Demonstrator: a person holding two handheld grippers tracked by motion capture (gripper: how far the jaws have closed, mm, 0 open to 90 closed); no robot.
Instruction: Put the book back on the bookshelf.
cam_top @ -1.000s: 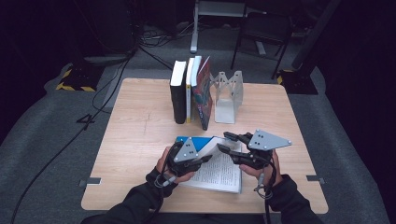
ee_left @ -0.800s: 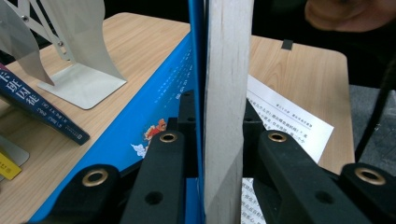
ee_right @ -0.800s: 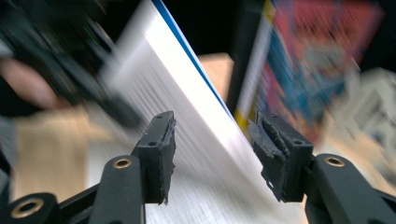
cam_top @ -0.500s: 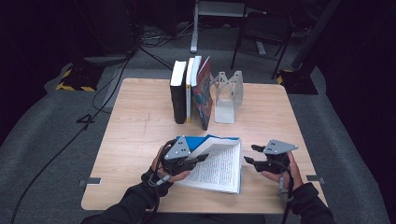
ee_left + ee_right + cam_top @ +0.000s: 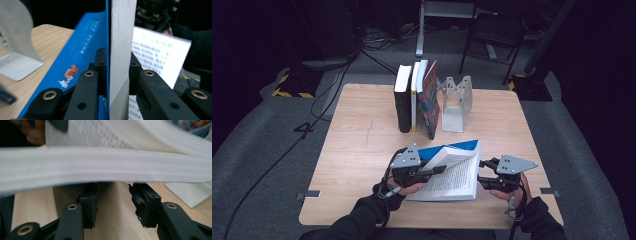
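1. Book (image 5: 452, 172) lies open near my edge of the table (image 5: 357, 150), its blue cover (image 5: 447, 148) lifted on the left half and printed pages spread flat on the right.
2. My left gripper (image 5: 432, 172) clamps the raised block of pages together with the blue cover; in the left gripper view both jaws press against that pale page edge (image 5: 122, 50), cover (image 5: 82, 52) on one side.
3. My right gripper (image 5: 484, 172) sits just beside the book's right edge. In the right gripper view its jaws stand apart with bare wood between them, grasping nothing, and the thick page edge (image 5: 105, 167) runs across just above their tips.
4. Printed text shows on the flat pages; it is too small to read.
5. Farther back, well apart from the open book, three books (image 5: 417, 97) stand upright in a row: a black one, a thin pale one, and one with a colourful cover that leans slightly.
6. A metal bookend (image 5: 456, 102) stands just beside them on the right.
7. Nothing lies between the open book and that row.
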